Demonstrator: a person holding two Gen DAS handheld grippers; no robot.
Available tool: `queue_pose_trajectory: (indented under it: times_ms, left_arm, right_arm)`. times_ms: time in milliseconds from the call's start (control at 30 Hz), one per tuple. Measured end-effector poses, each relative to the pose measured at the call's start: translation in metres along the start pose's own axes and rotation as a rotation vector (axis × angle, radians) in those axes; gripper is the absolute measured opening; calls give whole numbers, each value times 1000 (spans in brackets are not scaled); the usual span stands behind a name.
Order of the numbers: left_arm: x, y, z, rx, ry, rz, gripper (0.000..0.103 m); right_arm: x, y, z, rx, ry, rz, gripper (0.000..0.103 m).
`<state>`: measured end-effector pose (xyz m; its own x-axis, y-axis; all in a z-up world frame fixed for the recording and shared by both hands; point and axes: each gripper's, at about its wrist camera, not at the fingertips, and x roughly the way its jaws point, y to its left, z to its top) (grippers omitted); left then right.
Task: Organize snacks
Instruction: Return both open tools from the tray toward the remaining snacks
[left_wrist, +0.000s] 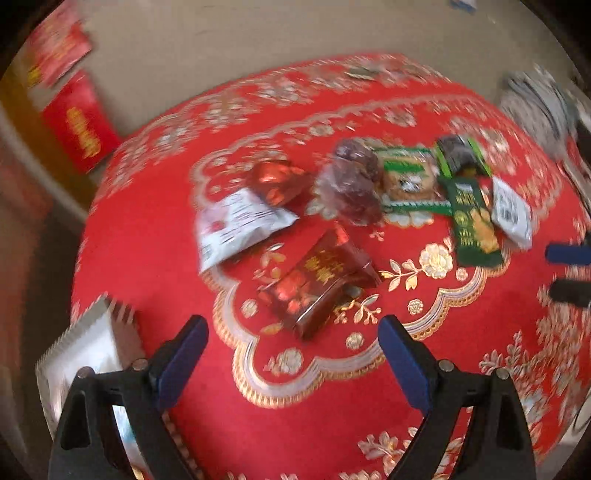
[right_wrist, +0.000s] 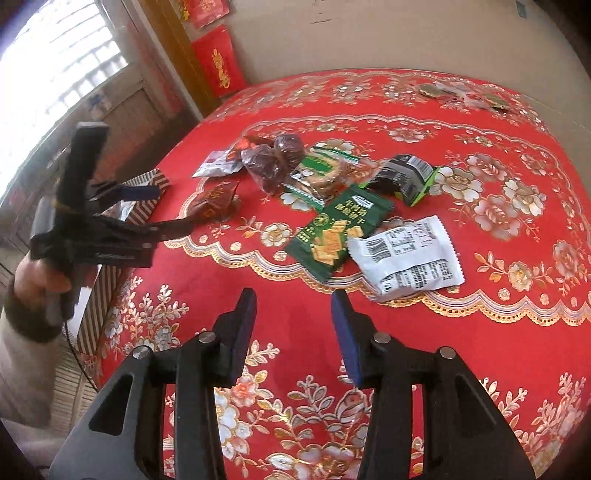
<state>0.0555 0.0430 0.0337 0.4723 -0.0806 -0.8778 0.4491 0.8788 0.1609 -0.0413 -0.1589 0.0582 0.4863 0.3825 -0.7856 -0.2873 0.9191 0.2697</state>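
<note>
Clearly spread wide on the left gripper (left_wrist: 293, 354), nothing between the blue pads, aimed over the dark red foil packet (left_wrist: 319, 282) just ahead on the red tablecloth (left_wrist: 147, 240). Likewise parted and empty on the right gripper (right_wrist: 293, 334), hovering short of the green cracker packet (right_wrist: 338, 230) and the white packet (right_wrist: 406, 254) touching it. Further out, heaped mid-table: bagged dates (right_wrist: 275, 160), a clear biscuit wrapper (right_wrist: 323, 171), a black-and-green packet (right_wrist: 404, 177), a second white packet (left_wrist: 236, 225). Striped box (right_wrist: 110, 266) at the left table edge, probably the place for sorting.

Risk, as a guess: slippery foil sliding out of a shallow pinch, or the tips snagging the cloth and dragging neighbouring packets. Also crowding, with both grippers near one pile.

Heavily smeared by motion in the left view, so labels unreadable. Box interior hidden. Small items at the far table edge too small to name.
</note>
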Motion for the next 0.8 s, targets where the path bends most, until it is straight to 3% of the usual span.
queue_pose_trajectory:
  times_ms: [267, 467, 700, 800]
  left_arm:
    - [29, -10, 16, 132, 18, -46, 95]
    - [32, -6, 19, 94, 18, -88, 94]
    - [24, -12, 13, 40, 21, -170, 55]
    - [22, -18, 11, 25, 19, -136, 55]
  right_arm:
    - [7, -13, 2, 21, 16, -19, 42]
    - [-1, -24, 6, 48, -18, -37, 42]
    - [-2, -38, 6, 69, -11, -103, 42]
    - [1, -44, 5, 105, -8, -112, 42]
